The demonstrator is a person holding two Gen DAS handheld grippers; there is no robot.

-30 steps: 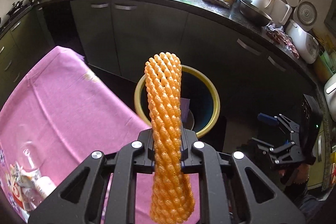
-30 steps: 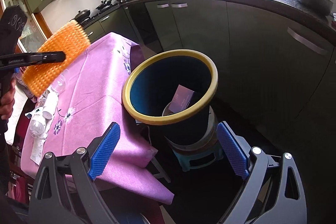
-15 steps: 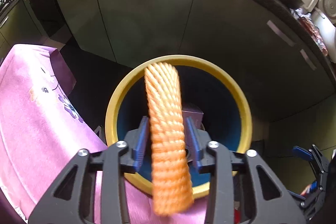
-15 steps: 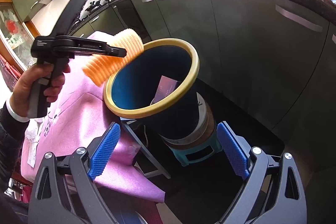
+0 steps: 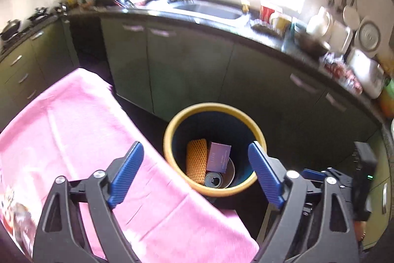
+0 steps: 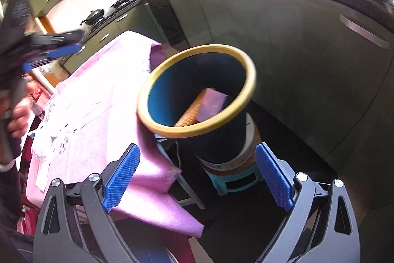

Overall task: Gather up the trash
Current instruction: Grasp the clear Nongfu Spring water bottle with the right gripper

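The orange foam net sleeve (image 5: 196, 161) lies inside the yellow-rimmed dark bin (image 5: 172, 130), beside a purple box (image 5: 218, 157) and a can (image 5: 213, 181). My left gripper (image 5: 195, 175) is open and empty, held above the table edge and the bin. My right gripper (image 6: 197, 178) is open and empty, low in front of the bin (image 6: 248, 93); the sleeve (image 6: 190, 112) and the purple box (image 6: 213, 102) show inside it. The left gripper (image 6: 56, 48) also shows blurred at the far left of the right wrist view.
A table with a pink cloth (image 5: 73, 139) stands left of the bin; more trash (image 5: 14, 211) lies at its near left end. The bin sits on a pail and a teal stool (image 6: 234, 179). Green cabinets (image 5: 197, 70) and a cluttered black counter run behind.
My left gripper opened and let go of the orange sleeve, which dropped into the bin. The left gripper then pulled back and up from the bin. The right gripper stayed open.
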